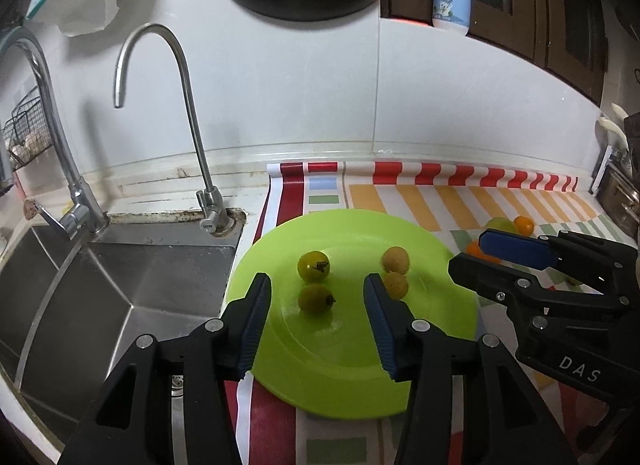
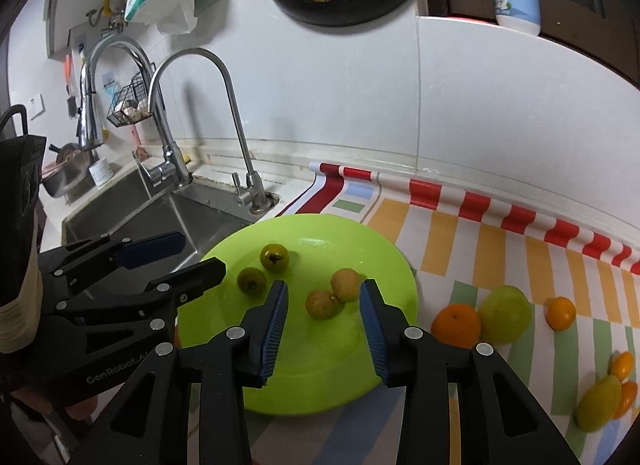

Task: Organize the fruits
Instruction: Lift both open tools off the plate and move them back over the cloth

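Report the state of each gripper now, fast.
Left gripper: open, holding nothing, above the round lime-green plastic plate.
Right gripper: open, holding nothing, over the same plate, two small tan round fruits lying free beyond its fingertips.

Left hand-held gripper (image 1: 316, 307) jaws apart, empty, right hand-held gripper (image 2: 323, 307) likewise, both angled downward
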`<move>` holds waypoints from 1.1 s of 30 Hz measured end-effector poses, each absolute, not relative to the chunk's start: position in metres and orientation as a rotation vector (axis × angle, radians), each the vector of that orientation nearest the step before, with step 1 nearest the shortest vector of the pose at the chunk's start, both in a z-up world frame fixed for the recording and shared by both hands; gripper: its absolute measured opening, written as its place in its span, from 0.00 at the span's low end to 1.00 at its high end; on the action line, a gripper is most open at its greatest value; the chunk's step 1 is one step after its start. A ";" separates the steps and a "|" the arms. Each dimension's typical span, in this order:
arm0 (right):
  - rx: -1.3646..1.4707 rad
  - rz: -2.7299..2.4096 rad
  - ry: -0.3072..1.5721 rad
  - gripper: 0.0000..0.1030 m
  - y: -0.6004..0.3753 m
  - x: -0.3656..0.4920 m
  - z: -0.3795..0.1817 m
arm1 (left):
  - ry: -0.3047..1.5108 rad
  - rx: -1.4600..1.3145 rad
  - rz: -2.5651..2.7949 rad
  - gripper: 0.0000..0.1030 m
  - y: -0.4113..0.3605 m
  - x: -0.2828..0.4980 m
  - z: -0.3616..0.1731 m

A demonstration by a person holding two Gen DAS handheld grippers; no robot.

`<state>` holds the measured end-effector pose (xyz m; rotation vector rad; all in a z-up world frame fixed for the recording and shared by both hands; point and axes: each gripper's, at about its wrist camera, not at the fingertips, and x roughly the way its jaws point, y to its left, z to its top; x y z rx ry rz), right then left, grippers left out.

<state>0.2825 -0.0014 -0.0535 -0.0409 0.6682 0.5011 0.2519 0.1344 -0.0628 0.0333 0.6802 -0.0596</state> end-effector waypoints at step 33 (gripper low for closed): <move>0.005 0.306 0.548 0.46 -0.096 0.174 -0.010 | 0.536 0.059 -0.154 0.59 0.063 0.154 -0.007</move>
